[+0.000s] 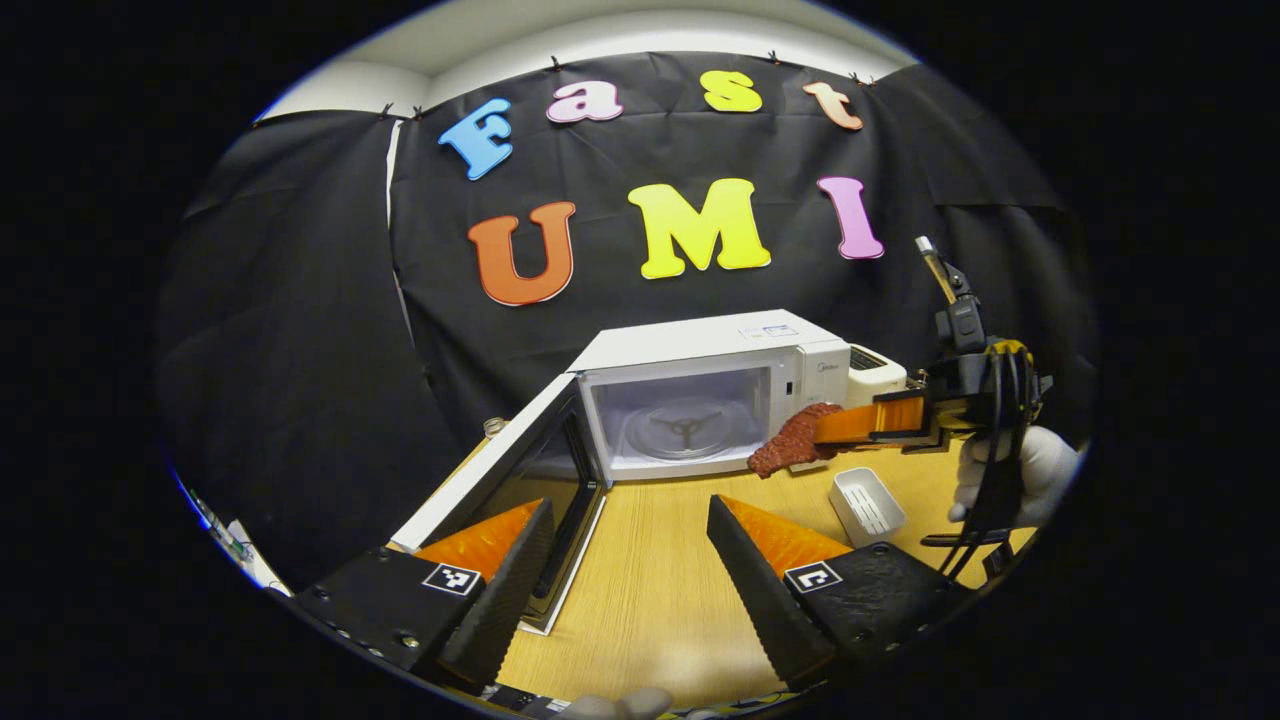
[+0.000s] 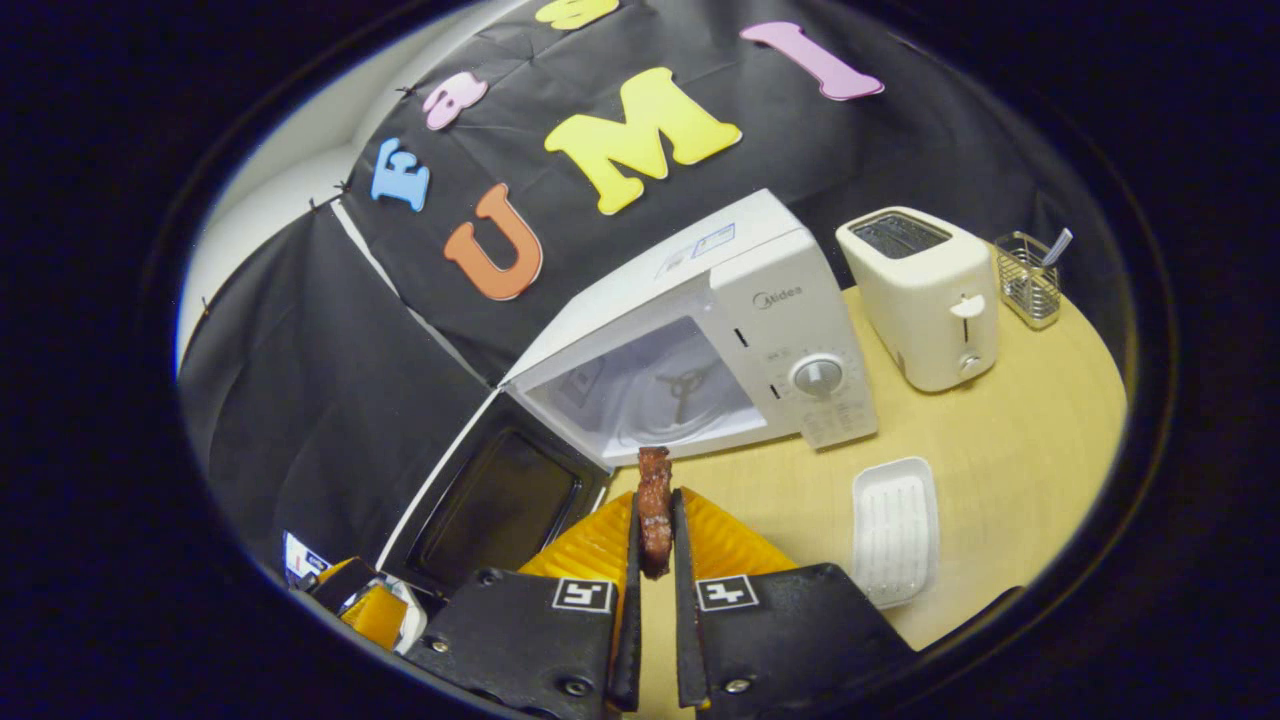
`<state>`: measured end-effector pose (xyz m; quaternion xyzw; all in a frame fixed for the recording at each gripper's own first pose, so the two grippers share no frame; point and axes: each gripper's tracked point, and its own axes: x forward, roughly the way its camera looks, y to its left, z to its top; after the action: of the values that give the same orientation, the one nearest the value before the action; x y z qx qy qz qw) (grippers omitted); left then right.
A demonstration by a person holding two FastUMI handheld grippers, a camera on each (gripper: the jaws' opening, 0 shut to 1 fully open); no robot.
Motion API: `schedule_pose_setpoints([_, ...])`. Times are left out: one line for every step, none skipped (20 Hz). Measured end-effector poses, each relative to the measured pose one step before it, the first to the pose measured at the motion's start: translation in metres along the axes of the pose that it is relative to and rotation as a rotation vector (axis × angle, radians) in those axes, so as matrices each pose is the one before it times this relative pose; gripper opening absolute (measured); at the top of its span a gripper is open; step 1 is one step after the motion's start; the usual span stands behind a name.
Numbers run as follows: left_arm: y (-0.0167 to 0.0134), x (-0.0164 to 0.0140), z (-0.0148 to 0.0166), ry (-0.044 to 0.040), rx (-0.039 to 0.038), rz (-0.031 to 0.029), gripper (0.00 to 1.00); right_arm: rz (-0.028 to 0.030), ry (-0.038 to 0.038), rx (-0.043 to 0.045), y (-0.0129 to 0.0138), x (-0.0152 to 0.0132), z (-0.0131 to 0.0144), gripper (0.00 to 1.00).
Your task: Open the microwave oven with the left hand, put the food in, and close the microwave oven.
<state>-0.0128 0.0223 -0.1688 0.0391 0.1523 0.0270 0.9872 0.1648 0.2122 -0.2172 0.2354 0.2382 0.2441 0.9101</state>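
Right tool (image 2: 655, 535) clamped on a reddish-brown piece of meat (image 2: 655, 505), both fingers (image 2: 610, 545) pressing its sides; the meat sticks out forward past the fingertips and hangs above the counter (image 2: 1000, 420), just in front of the microwave oven (image 2: 790, 330) opening. In the left gripper view the same right tool (image 1: 850, 423) comes in from the right side, held by a gloved hand (image 1: 1020, 470), with the meat (image 1: 795, 440) at its tip, beside the lower right corner of the open cavity, not inside yet. Microwave door (image 1: 530, 480) swung fully open, lying to the left of the cavity; glass turntable (image 1: 685, 430) inside looks bare. Left tool (image 1: 630, 545) fingers spread wide apart, holding nothing, hovering over the counter in front of the oven, its left finger (image 1: 490, 560) just by the open door's edge. White ridged tray (image 2: 893, 530) lies on the counter right of the right tool, near it, apart from the meat. White toaster (image 2: 925, 295) stands right of the oven, wire utensil basket (image 2: 1027, 280) beyond it.
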Motion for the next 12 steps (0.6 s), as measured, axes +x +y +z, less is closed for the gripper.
schedule_pose_setpoints([0.00284,0.00033,-0.00271,-0.00689,0.01248,-0.00939,0.94,-0.00724,-0.02573,0.00258,0.00697,0.01276,-0.00213,0.17])
schedule_pose_setpoints([0.00341,-0.00079,-0.00203,-0.00661,0.00880,-0.01173,0.95,0.00046,-0.02654,0.01079,0.00746,0.01313,-0.00188,0.17])
schedule_pose_setpoints([0.00317,-0.00102,-0.00246,-0.00420,0.00604,-0.00662,0.94,-0.00314,-0.02436,0.00329,0.00663,0.01446,-0.00252,0.17])
schedule_pose_setpoints([0.00496,-0.00198,-0.00407,-0.00351,0.00395,-0.00216,0.94,-0.00803,-0.03049,0.00819,0.00517,0.01413,-0.00008,0.17])
schedule_pose_setpoints([0.00395,-0.00081,-0.00400,0.00030,0.00201,-0.00289,0.94,-0.00554,-0.03307,0.00189,0.00496,0.01296,0.00096,0.17])
schedule_pose_setpoints([0.00386,-0.00200,-0.00525,0.00737,-0.00576,-0.00134,0.94,-0.01145,-0.03128,-0.00147,0.00582,0.01425,0.00102,0.17])
schedule_pose_setpoints([0.00262,-0.00069,-0.00196,-0.00888,-0.00823,-0.00687,0.95,-0.00836,-0.03696,0.00477,0.00352,0.01236,0.00098,0.17])
schedule_pose_setpoints([0.00185,-0.00042,-0.00209,-0.00815,-0.00606,-0.00636,0.94,-0.00525,-0.03086,0.00614,0.00581,0.01305,-0.00042,0.17])
schedule_pose_setpoints([0.00305,0.00089,-0.00376,-0.00088,-0.00412,0.00003,0.94,-0.00199,-0.02250,0.00849,0.00568,0.01359,-0.00326,0.17])
schedule_pose_setpoints([0.00436,0.00006,-0.00361,-0.00537,-0.00610,0.00568,0.95,-0.00363,-0.01439,0.01024,0.00304,0.01347,-0.00353,0.17])
schedule_pose_setpoints([0.00546,0.00147,-0.00326,-0.01087,-0.00574,0.01096,0.95,0.00132,-0.00960,0.00465,0.00151,0.01350,-0.00517,0.17])
schedule_pose_setpoints([0.00267,0.00319,-0.00687,0.00129,-0.00448,0.00111,0.95,-0.00386,-0.01048,0.01088,0.00093,0.01375,-0.00392,0.17])
